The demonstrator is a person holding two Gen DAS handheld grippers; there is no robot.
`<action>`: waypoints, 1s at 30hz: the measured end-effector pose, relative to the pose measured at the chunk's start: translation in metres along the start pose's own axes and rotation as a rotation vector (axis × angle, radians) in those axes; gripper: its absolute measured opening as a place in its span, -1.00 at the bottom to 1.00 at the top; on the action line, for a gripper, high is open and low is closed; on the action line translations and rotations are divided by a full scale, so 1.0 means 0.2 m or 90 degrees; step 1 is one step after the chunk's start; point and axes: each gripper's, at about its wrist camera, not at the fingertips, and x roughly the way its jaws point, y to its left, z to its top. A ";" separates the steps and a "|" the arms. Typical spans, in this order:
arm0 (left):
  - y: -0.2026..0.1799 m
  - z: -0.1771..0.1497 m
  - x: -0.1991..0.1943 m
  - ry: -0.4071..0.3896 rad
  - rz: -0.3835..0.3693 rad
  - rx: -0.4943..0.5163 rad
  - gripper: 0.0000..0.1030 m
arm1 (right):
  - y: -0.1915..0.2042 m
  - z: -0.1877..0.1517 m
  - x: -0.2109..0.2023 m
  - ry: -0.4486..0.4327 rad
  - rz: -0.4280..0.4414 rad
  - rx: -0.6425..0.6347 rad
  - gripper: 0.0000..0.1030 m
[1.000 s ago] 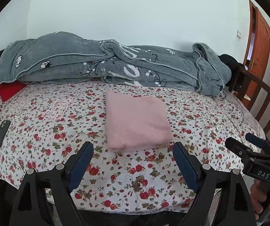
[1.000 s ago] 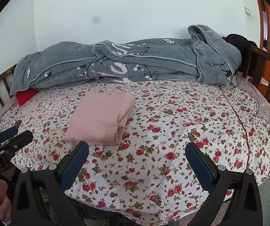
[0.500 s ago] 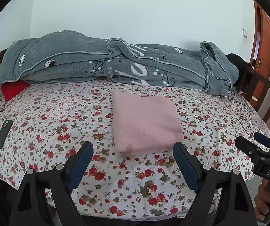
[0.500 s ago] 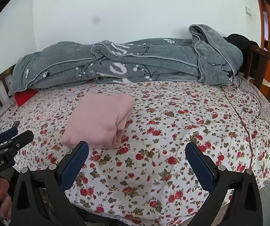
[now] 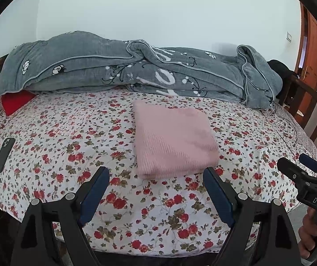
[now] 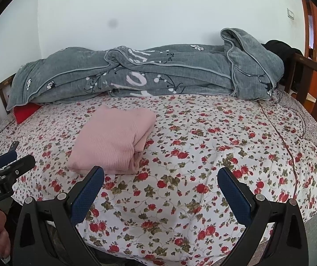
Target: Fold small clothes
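A pink knitted garment (image 5: 171,141) lies folded into a thick rectangle on the flowered bedsheet (image 5: 69,146). In the right wrist view the same garment (image 6: 111,141) sits left of centre, its folded layers showing on the right side. My left gripper (image 5: 156,177) hovers over the bed's near edge just in front of the garment, open, with nothing between its blue pads. My right gripper (image 6: 160,177) is open too, held over bare sheet to the right of the garment. Each gripper shows at the edge of the other's view, with a hand on its handle.
A rumpled grey quilt (image 5: 136,71) lies along the wall at the back, with a red cushion (image 5: 16,102) under its left end. A dark phone (image 5: 4,154) rests on the sheet at the left. Wooden rails (image 5: 313,119) flank the bed, and a wooden door (image 5: 311,51) stands at the right.
Both views have drifted slightly back from the bed. The garment lies as before and both grippers stay open.
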 end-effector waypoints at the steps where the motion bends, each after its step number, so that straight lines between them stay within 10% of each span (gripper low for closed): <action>1: 0.00 0.00 0.00 0.000 0.000 -0.001 0.67 | 0.00 0.00 0.00 0.000 0.000 0.002 0.95; 30: 0.01 0.00 -0.04 -0.005 0.001 -0.012 0.67 | -0.01 -0.01 -0.01 0.002 -0.003 0.003 0.95</action>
